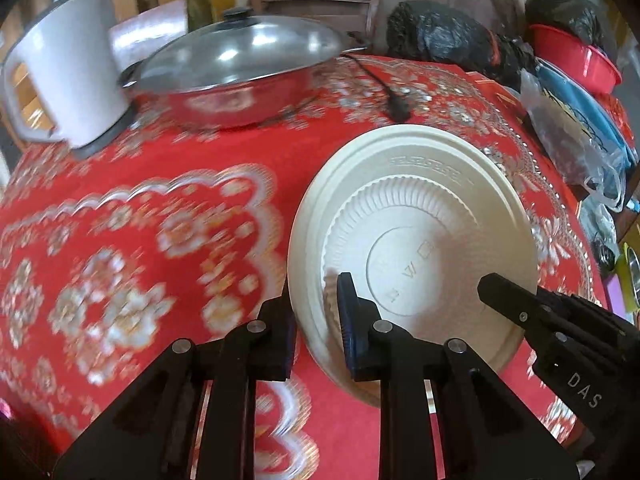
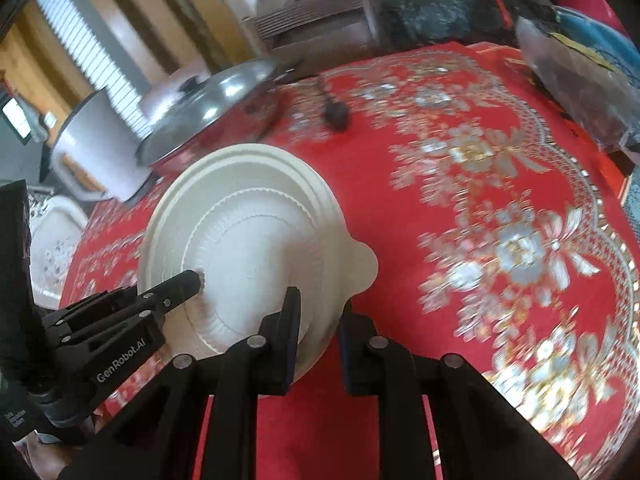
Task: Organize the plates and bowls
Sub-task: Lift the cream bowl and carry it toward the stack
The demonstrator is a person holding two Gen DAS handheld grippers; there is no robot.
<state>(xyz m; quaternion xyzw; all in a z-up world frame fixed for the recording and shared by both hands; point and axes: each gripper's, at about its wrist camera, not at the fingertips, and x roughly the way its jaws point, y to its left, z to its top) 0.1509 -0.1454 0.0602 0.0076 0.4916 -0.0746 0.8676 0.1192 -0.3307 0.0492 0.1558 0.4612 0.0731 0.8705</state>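
A cream plastic bowl (image 1: 420, 216) is held upside down above the red tablecloth, its ribbed underside facing the cameras. My left gripper (image 1: 316, 312) is shut on its left rim. My right gripper (image 2: 318, 320) is shut on the opposite rim, near the bowl's small tab (image 2: 366, 266). The bowl shows in the right wrist view (image 2: 248, 232) too. The right gripper's fingertip (image 1: 496, 292) shows in the left wrist view on the bowl's right edge. The left gripper's fingertip (image 2: 180, 286) shows in the right wrist view on the bowl's left edge.
A steel pan with a lid (image 1: 240, 76) and a white rice cooker (image 1: 68, 68) stand at the back left. A black plug and cord (image 1: 394, 98) lie behind the bowl. Black bags (image 1: 452, 36), a red basin (image 1: 576, 60) and plastic bags (image 1: 576, 140) crowd the right edge.
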